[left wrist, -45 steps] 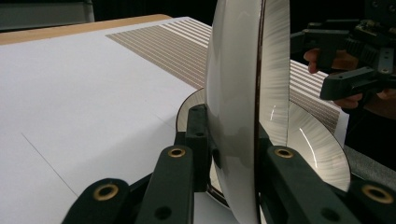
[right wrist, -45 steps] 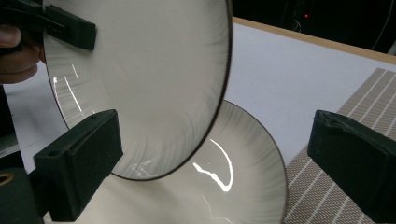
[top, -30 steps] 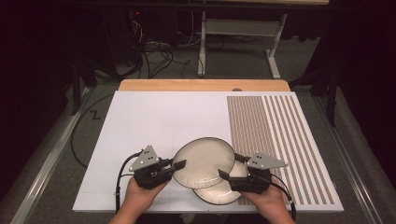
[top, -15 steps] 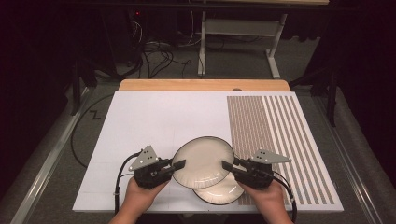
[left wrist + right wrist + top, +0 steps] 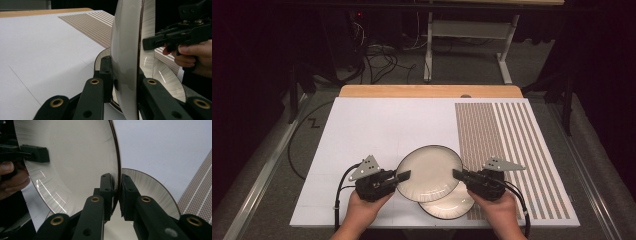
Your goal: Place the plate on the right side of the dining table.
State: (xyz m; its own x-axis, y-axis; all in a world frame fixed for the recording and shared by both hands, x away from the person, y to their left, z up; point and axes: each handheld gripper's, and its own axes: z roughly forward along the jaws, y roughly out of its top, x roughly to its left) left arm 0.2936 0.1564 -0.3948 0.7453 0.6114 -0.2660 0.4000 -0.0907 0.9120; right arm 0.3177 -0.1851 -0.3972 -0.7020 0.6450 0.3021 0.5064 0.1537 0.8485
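Note:
Two cream plates with dark rims are near the board's front edge. The upper plate (image 5: 429, 172) (image 5: 125, 50) (image 5: 75, 157) is held off the board and overlaps the lower plate (image 5: 452, 205) (image 5: 165, 80) (image 5: 147, 187), which lies flat. My left gripper (image 5: 404, 176) (image 5: 125, 82) is shut on the upper plate's left rim. My right gripper (image 5: 458, 174) (image 5: 116, 192) has its jaws closed over the same plate's right rim. From the left gripper view the right gripper (image 5: 147, 43) touches the far rim. In the right gripper view the left gripper (image 5: 37, 155) shows across the plate.
The white board (image 5: 377, 130) carries a brown striped patch (image 5: 502, 130) on its right side and a wooden strip (image 5: 427, 91) along its far edge. Cables (image 5: 377, 55) and a metal table frame (image 5: 462, 30) lie on the floor beyond.
My right gripper has moved from beside the lower plate up to the upper plate's right rim and closed on it. The left gripper has kept its hold and barely moved.

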